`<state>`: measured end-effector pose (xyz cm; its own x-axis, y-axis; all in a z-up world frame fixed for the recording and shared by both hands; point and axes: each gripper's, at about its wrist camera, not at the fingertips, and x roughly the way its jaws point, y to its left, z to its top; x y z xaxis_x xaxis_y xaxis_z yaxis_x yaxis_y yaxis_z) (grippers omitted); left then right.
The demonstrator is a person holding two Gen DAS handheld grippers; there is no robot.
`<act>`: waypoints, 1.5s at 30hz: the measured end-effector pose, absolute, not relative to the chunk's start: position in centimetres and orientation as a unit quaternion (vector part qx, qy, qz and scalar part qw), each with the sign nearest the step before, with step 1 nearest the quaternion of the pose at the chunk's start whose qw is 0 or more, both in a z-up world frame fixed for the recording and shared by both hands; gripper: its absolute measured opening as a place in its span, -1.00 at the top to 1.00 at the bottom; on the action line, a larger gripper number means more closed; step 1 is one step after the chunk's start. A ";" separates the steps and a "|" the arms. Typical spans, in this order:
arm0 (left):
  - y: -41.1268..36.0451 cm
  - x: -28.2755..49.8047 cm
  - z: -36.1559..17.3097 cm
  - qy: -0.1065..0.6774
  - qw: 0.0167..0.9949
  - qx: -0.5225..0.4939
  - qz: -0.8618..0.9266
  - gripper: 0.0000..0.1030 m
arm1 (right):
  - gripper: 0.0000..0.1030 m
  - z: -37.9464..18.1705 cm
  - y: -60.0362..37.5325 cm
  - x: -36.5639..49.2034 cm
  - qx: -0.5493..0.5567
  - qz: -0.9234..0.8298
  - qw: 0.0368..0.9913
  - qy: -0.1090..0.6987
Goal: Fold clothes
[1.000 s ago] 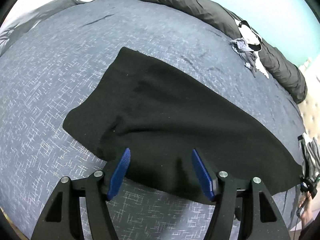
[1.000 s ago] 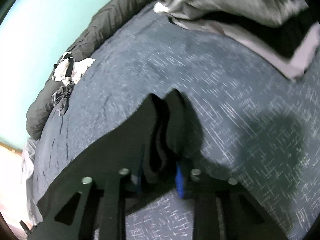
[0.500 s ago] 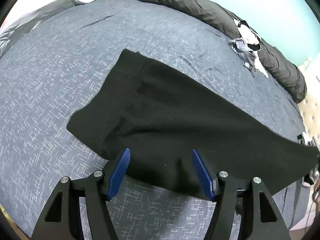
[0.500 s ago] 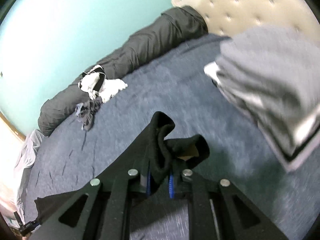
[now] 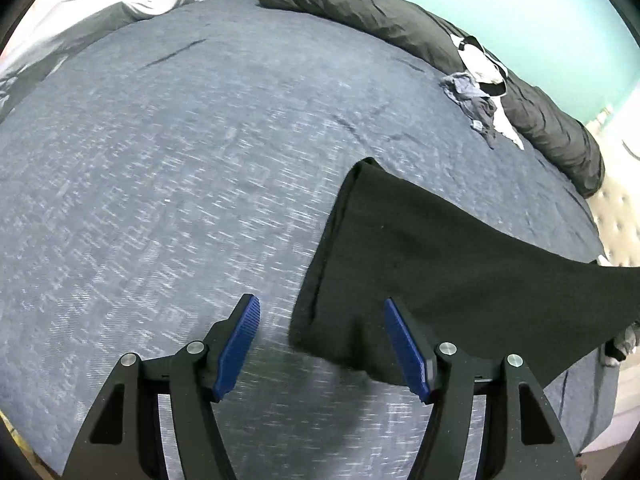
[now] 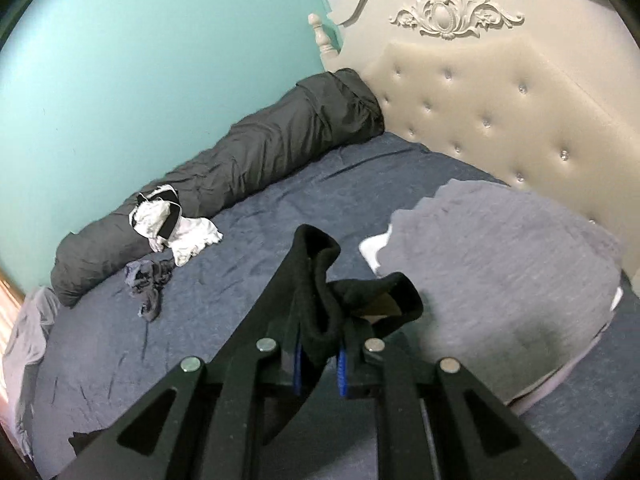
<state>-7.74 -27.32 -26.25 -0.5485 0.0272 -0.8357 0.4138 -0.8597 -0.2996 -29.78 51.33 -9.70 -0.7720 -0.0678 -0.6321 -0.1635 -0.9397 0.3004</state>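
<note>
Black knit garment (image 5: pixel 432 256) has been dragged rightward across the bed (image 5: pixel 168 168) and lifted at one end: the right gripper (image 6: pixel 320 364) stays clamped on its bunched edge (raised clear), while the left gripper (image 5: pixel 322 346) hovers wide open, empty, over the trailing corner, so a fold seems underway.

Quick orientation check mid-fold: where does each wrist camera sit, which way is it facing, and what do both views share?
Left wrist: on the left gripper, looking down across the bed; its open blue fingers show.
Right wrist: on the right gripper, raised, facing the headboard; its black arms show.
Shared: black garment, dark bolster, small clothes heap.
</note>
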 end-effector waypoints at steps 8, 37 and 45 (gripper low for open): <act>-25.3 -8.7 -26.3 0.221 0.099 0.465 -0.851 -0.34 | 0.77 -12.2 45.8 -29.6 -0.367 0.922 -0.018 0.122; -29.1 -7.1 -26.9 0.245 0.107 0.445 -0.855 -0.34 | 0.77 -14.3 12.3 -27.4 -0.404 0.878 -0.253 0.044; -30.0 -7.2 -25.8 0.245 0.105 0.442 -0.856 -0.34 | 0.77 -16.7 1.3 -24.9 -0.428 0.846 -0.316 0.037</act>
<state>-7.19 -29.95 -25.83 -0.5868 0.0371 -0.8089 0.3961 -0.8581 -0.3267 -24.87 1.30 -16.72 -0.4347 -0.5664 -0.7002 0.5032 -0.7976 0.3327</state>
